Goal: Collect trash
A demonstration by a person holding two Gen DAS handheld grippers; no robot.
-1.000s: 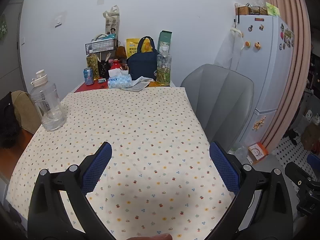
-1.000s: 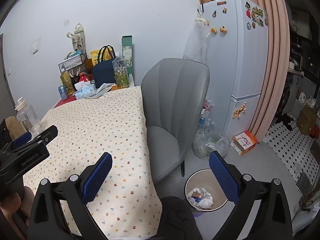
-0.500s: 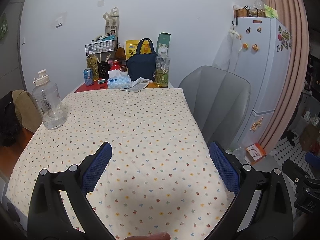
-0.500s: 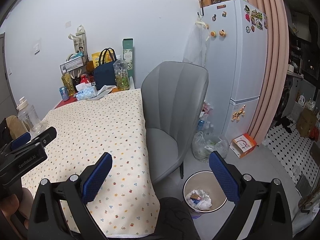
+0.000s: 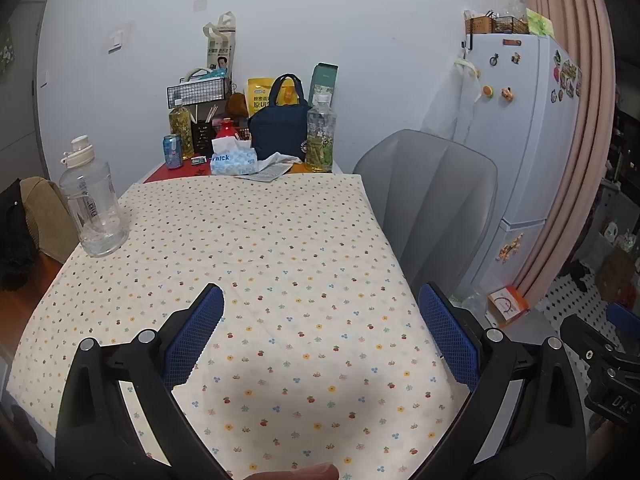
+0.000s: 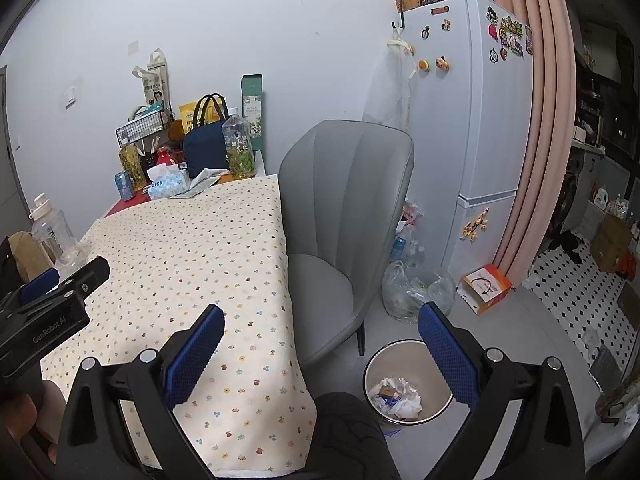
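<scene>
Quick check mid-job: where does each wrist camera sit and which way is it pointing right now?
Left wrist: on the left gripper, facing along the floral tablecloth toward the wall clutter; a fingertip shows at the bottom edge.
Right wrist: on the right gripper, over the table's right edge, facing the grey chair and round trash bin; a knee shows.
Shared: tablecloth, chair, white fridge.

The tablecloth (image 5: pixel 260 248) was cream with tiny red, yellow and blue flowers. The chair (image 6: pixel 348 200) was grey. The fridge (image 6: pixel 472 120) was white with bright magnets on it, and the curtain (image 6: pixel 536 120) beside it was pink. The lunch bag (image 5: pixel 280 128) was dark blue. The tissue pack (image 5: pixel 233 160) was white and light blue. The soda can (image 5: pixel 173 151) was blue. The floor tiles (image 6: pixel 568 292) were white with black diamonds. The gripper pads (image 5: pixel 196 336) were blue with a net pattern. The small box (image 6: pixel 486 288) was orange and white.
</scene>
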